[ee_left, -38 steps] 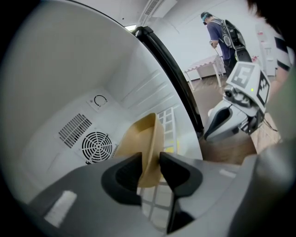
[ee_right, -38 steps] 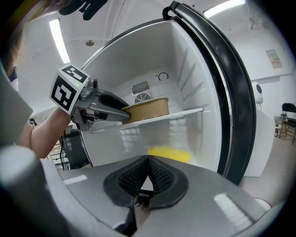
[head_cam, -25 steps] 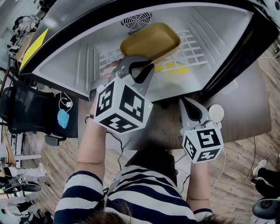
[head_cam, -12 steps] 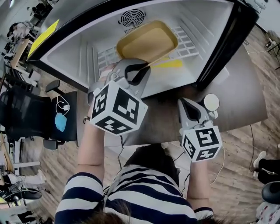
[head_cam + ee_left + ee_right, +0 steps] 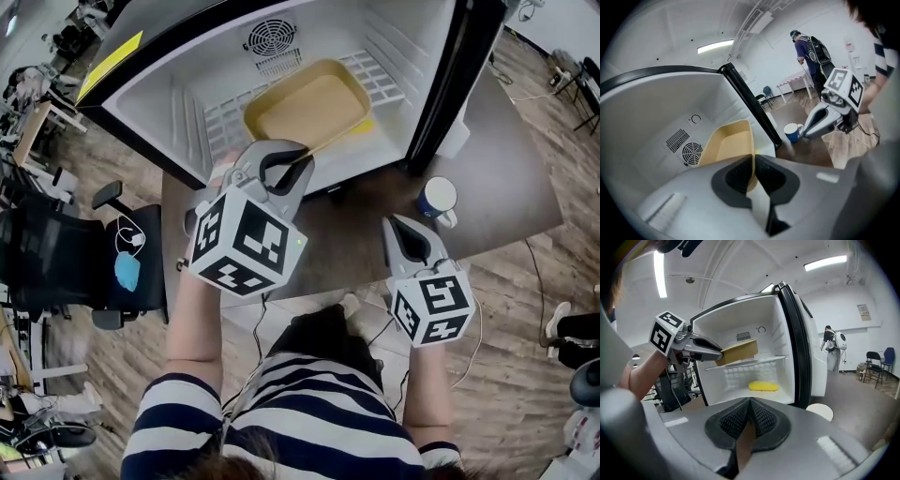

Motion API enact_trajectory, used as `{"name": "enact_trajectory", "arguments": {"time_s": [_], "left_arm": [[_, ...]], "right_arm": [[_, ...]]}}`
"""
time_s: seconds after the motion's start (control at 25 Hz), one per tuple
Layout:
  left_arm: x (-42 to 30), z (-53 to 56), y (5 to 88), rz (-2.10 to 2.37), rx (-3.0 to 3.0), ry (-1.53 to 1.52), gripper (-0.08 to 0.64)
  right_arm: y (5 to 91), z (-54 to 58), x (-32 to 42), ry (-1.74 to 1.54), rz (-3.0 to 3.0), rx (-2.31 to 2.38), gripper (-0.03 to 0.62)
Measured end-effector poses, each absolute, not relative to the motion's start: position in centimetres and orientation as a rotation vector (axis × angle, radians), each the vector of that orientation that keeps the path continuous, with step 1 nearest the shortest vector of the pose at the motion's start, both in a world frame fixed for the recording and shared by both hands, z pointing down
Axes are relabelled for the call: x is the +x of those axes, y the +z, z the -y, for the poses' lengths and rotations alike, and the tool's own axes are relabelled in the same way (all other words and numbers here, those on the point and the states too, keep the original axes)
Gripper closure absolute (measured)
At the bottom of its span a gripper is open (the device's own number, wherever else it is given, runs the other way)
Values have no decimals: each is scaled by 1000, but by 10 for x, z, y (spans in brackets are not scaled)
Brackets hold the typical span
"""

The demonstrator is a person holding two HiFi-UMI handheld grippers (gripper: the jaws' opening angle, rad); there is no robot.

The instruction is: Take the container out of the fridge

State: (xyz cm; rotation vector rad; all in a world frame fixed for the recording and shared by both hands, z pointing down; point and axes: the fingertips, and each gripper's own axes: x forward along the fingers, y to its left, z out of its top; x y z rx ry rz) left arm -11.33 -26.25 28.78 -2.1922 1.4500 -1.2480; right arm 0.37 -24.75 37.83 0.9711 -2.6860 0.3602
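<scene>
From my head camera my left tongs (image 5: 753, 163) are mostly hidden behind their own marker cube, so only the dark loop of the jaws shows past it. The gripper view settles it: the jaws are clamped on the near rim of the tan container (image 5: 309, 101), with the thin wall pinched between the pads and the rest of the tray stretching away from me. The container hangs in the mouth of the open fridge (image 5: 178, 108), held out level above the wire shelf (image 5: 223, 120). From here I can't tell whether its far end touches that shelf. It covers much of the shelf beneath it. Behind it the fan grille (image 5: 271, 37) is in plain sight on the back wall.

A yellow thing (image 5: 764, 386) lies on the fridge floor. From above only a sliver of it peeks out beside the tray, and I can't make out what it is.

My right tongs (image 5: 749, 405) are down low over the table (image 5: 347, 239), well apart from the fridge, jaws pressed together with nothing between them. A blue mug (image 5: 437, 199) stands just beyond their tips, near the fridge door. In the right gripper view the tongs' body cuts off all of it but its pale rim.
</scene>
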Motion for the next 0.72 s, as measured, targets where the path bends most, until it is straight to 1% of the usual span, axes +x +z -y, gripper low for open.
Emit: {"name": "enact_trajectory", "arguments": {"time_s": [0.48, 0.72], "left_arm": [[-79, 205, 308, -1348, -2316, -1220, 560], [-73, 182, 327, -1357, -2353, -1254, 560]], "right_arm": [[376, 208, 38, 356, 2648, 1044, 600], [383, 197, 52, 375, 2624, 1057, 600]]}}
